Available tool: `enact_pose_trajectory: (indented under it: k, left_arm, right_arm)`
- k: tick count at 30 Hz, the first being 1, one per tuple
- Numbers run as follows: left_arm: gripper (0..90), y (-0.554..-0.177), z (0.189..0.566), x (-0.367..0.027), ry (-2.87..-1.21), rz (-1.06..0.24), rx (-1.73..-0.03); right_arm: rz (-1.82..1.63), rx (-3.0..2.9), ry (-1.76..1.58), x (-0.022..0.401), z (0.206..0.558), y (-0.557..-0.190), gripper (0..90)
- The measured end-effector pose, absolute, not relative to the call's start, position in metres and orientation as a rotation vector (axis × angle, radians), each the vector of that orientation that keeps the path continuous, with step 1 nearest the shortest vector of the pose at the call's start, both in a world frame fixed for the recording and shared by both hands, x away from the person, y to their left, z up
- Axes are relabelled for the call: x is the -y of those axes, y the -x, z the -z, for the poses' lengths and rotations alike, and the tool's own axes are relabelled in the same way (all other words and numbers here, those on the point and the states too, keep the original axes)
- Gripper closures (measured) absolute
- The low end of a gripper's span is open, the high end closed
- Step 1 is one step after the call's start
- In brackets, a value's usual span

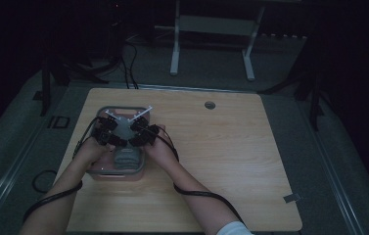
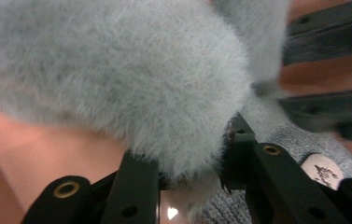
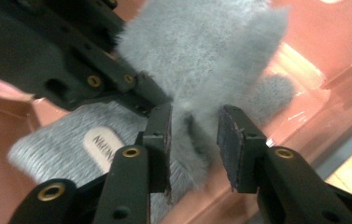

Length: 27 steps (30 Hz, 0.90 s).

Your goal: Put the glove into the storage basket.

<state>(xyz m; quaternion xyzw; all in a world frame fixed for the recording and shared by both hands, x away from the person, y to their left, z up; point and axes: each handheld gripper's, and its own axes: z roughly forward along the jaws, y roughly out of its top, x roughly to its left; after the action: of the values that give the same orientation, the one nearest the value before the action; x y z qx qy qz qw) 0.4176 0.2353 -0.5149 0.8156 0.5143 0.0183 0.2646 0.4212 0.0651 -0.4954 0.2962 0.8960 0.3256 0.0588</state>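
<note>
From above, both grippers, left (image 1: pixel 107 131) and right (image 1: pixel 140 132), dip into the pink bin (image 1: pixel 104 172) side by side, seemingly to lay the glove in it. The left gripper (image 2: pixel 190 175) pinches fluffy glove (image 2: pixel 117 70) between nearly closed jaws, bin floor beneath. The right gripper (image 3: pixel 193 140) stands part open, fluff (image 3: pixel 201 51) loose between its pads, the left gripper just beyond.

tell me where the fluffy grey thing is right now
The fluffy grey thing lies inside the pink bin at the table's left side, between both claws; a grey knit piece with a label lies beside it.
</note>
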Motion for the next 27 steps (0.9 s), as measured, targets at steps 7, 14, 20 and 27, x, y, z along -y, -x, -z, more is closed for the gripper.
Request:
enact_pose_trajectory:
  k: [7, 14, 20, 27]
  left_arm:
    - [49.8, -0.415, 0.507, -0.24, -2.122, -0.121, -1.417]
    - [34.2, -0.4, 0.488, -0.254, -1.977, -0.258, -1.38]
    - [17.1, -0.377, 0.469, -0.257, -1.917, -0.356, -1.279]
    - [15.8, -0.345, 0.457, -0.245, -1.906, -0.375, -1.152]
  right_arm:
    - [-1.062, -2.71, -0.864, -0.053, 0.481, -0.419, 54.4]
    - [-1.142, -2.708, -0.811, -0.039, 0.469, -0.414, 45.6]
    - [-1.222, -2.716, -0.733, -0.025, 0.458, -0.407, 30.9]
    - [-1.285, -2.741, -0.669, -0.01, 0.451, -0.401, 19.6]
